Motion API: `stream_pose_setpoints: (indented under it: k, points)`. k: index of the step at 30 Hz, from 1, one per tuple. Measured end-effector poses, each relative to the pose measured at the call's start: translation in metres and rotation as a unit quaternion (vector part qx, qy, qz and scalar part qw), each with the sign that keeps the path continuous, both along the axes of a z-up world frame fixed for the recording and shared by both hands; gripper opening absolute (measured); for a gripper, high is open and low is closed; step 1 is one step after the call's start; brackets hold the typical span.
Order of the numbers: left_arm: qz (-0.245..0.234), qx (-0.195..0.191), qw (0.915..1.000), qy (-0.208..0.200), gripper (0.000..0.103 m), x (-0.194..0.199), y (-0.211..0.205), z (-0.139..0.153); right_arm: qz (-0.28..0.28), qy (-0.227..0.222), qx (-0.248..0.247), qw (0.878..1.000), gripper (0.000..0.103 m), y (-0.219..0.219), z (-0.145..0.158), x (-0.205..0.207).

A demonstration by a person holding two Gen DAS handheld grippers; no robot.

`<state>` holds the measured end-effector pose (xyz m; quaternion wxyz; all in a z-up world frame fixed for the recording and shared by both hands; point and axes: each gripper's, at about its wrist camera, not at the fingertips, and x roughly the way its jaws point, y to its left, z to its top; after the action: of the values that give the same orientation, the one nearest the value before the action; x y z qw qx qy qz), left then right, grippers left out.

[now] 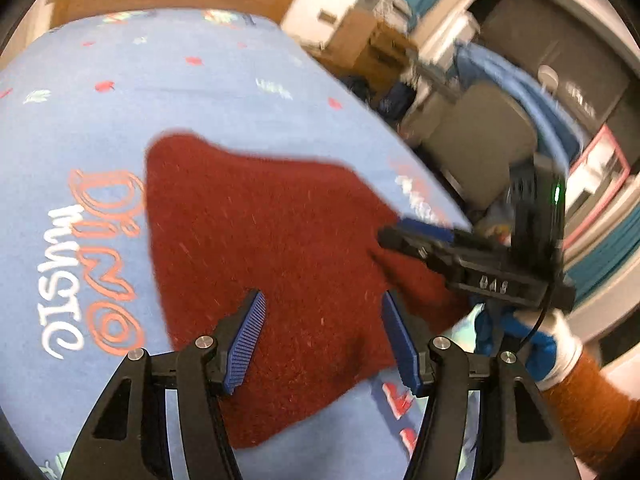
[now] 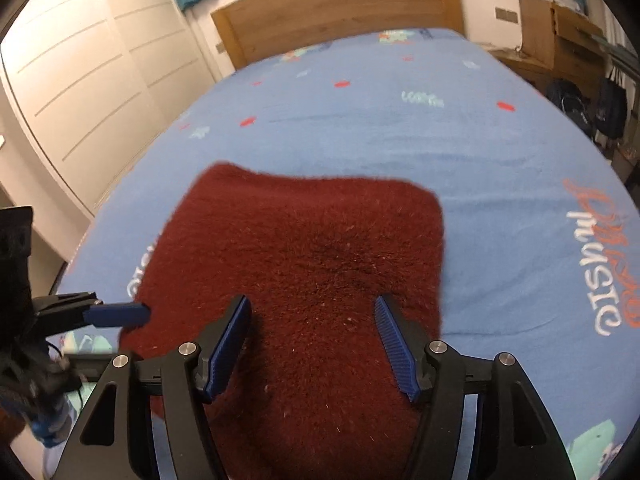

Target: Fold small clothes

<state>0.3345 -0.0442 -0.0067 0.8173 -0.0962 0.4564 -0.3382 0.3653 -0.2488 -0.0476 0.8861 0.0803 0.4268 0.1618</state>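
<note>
A dark red fuzzy cloth (image 1: 272, 248) lies flat on the blue printed bedsheet (image 1: 160, 92). My left gripper (image 1: 324, 340) hovers open over the cloth's near part, with nothing between its blue pads. The right gripper (image 1: 394, 234), held by a gloved hand (image 1: 552, 344), reaches in from the right at the cloth's edge. In the right wrist view the cloth (image 2: 312, 240) fills the middle. The right gripper (image 2: 312, 350) is open just above it, pads apart. The left gripper (image 2: 138, 314) shows side on at the cloth's left edge.
The bedsheet (image 2: 400, 140) stretches back to a wooden headboard (image 2: 340, 4). White wardrobe doors (image 2: 80, 80) stand to the left of the bed. A grey chair (image 1: 476, 144), cardboard boxes (image 2: 560, 36) and hanging bags (image 2: 608, 108) crowd the floor on the right side.
</note>
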Motion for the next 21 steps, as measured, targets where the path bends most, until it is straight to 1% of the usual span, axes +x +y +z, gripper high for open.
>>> stream_pose_setpoints:
  k: [2, 4, 5, 7, 9, 11, 12, 13, 14, 16, 18, 19, 21]
  points:
    - [0.020, -0.001, 0.9997, -0.010, 0.061, 0.005, 0.012, 0.006, -0.013, -0.001, 0.000, 1.000, 0.071, -0.007, 0.004, -0.003]
    - [0.044, 0.008, 0.9990, -0.007, 0.063, 0.015, 0.027, 0.003, -0.022, 0.010, 0.003, 1.000, 0.072, -0.014, 0.004, -0.002]
    - [0.048, 0.010, 0.9988, -0.003, 0.063, 0.020, 0.030, 0.000, -0.026, 0.017, 0.004, 1.000, 0.073, -0.017, 0.001, -0.002]
    - [0.047, 0.023, 0.9984, 0.023, 0.064, 0.032, 0.035, -0.017, -0.032, 0.039, 0.012, 0.999, 0.075, -0.023, -0.007, 0.000]
    - [0.048, 0.040, 0.9973, 0.038, 0.064, 0.037, 0.035, -0.032, -0.030, 0.067, 0.032, 0.997, 0.077, -0.028, -0.019, 0.003]
    - [0.035, 0.039, 0.9969, 0.059, 0.064, 0.040, 0.034, -0.048, -0.030, 0.092, 0.051, 0.994, 0.079, -0.034, -0.031, 0.005]
    - [0.029, 0.027, 0.9967, 0.071, 0.065, 0.043, 0.033, -0.055, -0.031, 0.102, 0.065, 0.992, 0.081, -0.038, -0.036, 0.006]
    - [0.028, 0.012, 0.9961, 0.083, 0.073, 0.047, 0.035, -0.061, -0.031, 0.113, 0.084, 0.990, 0.082, -0.043, -0.042, 0.007]
    - [0.029, 0.001, 0.9954, 0.092, 0.079, 0.051, 0.037, -0.065, -0.031, 0.122, 0.098, 0.987, 0.084, -0.046, -0.046, 0.009]
    - [0.024, -0.034, 0.9915, 0.123, 0.080, 0.061, 0.041, -0.078, -0.021, 0.141, 0.128, 0.981, 0.084, -0.051, -0.056, 0.014]
    - [0.020, -0.062, 0.9879, 0.141, 0.080, 0.067, 0.044, -0.086, -0.010, 0.163, 0.166, 0.972, 0.084, -0.057, -0.067, 0.019]
    - [0.017, -0.074, 0.9862, 0.147, 0.079, 0.069, 0.048, -0.090, -0.003, 0.176, 0.191, 0.966, 0.084, -0.060, -0.075, 0.022]
    - [0.015, -0.098, 0.9825, 0.158, 0.075, 0.076, 0.053, -0.092, 0.005, 0.190, 0.226, 0.955, 0.084, -0.064, -0.086, 0.025]
